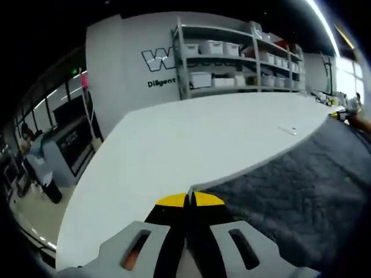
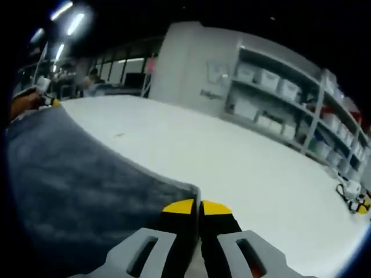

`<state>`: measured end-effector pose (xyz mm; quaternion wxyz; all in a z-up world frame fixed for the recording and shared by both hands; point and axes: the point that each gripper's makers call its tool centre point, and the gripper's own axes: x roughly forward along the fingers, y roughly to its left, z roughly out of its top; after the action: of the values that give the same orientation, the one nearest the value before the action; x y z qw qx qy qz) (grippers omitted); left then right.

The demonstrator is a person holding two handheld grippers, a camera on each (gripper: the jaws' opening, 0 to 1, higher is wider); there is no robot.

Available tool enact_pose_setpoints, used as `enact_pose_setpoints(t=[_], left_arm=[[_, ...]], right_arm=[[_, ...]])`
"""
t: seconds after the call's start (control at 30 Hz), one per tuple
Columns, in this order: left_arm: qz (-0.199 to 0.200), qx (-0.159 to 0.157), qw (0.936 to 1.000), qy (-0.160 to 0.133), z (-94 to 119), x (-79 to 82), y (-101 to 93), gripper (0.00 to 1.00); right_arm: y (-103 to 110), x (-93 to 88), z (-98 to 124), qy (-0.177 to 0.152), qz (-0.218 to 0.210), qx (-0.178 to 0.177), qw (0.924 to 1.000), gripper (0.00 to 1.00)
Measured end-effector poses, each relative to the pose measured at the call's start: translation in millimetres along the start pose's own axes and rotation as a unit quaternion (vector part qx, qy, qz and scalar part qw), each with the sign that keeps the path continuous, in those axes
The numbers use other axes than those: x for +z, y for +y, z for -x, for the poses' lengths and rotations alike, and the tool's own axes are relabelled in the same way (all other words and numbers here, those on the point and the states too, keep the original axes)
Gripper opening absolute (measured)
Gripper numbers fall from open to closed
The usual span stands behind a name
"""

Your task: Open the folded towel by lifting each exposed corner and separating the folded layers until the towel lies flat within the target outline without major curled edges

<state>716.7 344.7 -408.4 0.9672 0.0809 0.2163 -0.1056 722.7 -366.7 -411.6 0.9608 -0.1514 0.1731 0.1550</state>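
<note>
The dark grey towel [image 1: 290, 191] lies spread on the white table [image 1: 174, 145], stretched between my two grippers. My left gripper [image 1: 190, 200] has its yellow-tipped jaws together, pinching one towel corner at the near edge. Far to the right in the left gripper view, the right gripper [image 1: 341, 115] sits at the towel's other end. In the right gripper view the towel [image 2: 69, 185] runs off to the left, and my right gripper [image 2: 198, 207] is shut on its corner. The left gripper [image 2: 51, 102], with a hand behind it, is small at the far left.
Bare white tabletop [image 2: 243, 168] extends beyond the towel. A small pale object [image 1: 288, 130] lies on it near the towel's edge. Small white and yellow items [image 2: 355, 196] sit at the table's right end. Shelving with white bins [image 1: 232, 58] lines the back wall. A person [image 1: 35, 156] stands at the left.
</note>
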Motion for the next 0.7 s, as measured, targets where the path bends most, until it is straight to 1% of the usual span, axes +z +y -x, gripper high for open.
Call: enact_pose_setpoints(t=[0.13, 0.17, 0.43, 0.47, 0.5, 0.53, 0.57, 0.6, 0.63, 0.67, 0.7], left_arm=[[-0.004, -0.001, 1.0, 0.004, -4.3, 2.3, -0.5, 0.01], [-0.01, -0.001, 0.9999, 0.006, -5.2, 2.8, -1.2, 0.01], [-0.021, 0.0, 0.9998, 0.003, -6.1, 3.5, -3.3, 0.02], [-0.018, -0.002, 0.9998, 0.004, -6.0, 3.7, -2.6, 0.02], [0.013, -0.013, 0.9998, 0.0, -5.6, 4.5, -5.3, 0.05], [0.046, -0.018, 0.9987, -0.008, -4.9, 7.2, -3.7, 0.17], [0.043, -0.031, 0.9976, -0.045, -4.1, 18.7, -4.5, 0.31], [0.043, -0.03, 0.9958, -0.075, -2.0, 28.3, -2.6, 0.47], [0.048, -0.019, 0.9948, -0.088, 0.4, 33.1, 1.9, 0.64], [0.048, -0.004, 0.9957, -0.079, 2.8, 31.7, 6.7, 0.74], [0.033, 0.008, 0.9971, -0.068, 2.9, 31.1, 11.6, 0.83]], right_arm=[[-1.5, 0.4, 0.1, -0.001, -0.012, 0.002, 0.9999, 0.0], [-1.5, 0.3, 0.5, 0.0, -0.015, 0.001, 0.9999, 0.0], [-0.7, 0.3, 2.7, -0.002, -0.01, 0.001, 1.0, 0.0], [-0.4, 0.4, 3.0, -0.003, -0.007, 0.001, 1.0, 0.0], [-0.2, 0.4, 3.2, -0.004, -0.006, 0.001, 1.0, 0.0], [-0.4, 0.5, 3.6, -0.005, -0.008, 0.003, 1.0, 0.0], [-0.4, 0.5, 4.5, -0.006, -0.014, 0.006, 0.9999, 0.0], [-0.5, 0.6, 5.4, -0.008, -0.02, 0.008, 0.9997, 0.0], [1.1, 0.4, 7.6, -0.011, -0.025, 0.008, 0.9996, 0.04], [-2.4, 1.3, 8.8, -0.016, -0.028, 0.001, 0.9995, 0.13], [-6.5, 2.6, 9.9, -0.021, -0.035, -0.007, 0.9991, 0.28]])
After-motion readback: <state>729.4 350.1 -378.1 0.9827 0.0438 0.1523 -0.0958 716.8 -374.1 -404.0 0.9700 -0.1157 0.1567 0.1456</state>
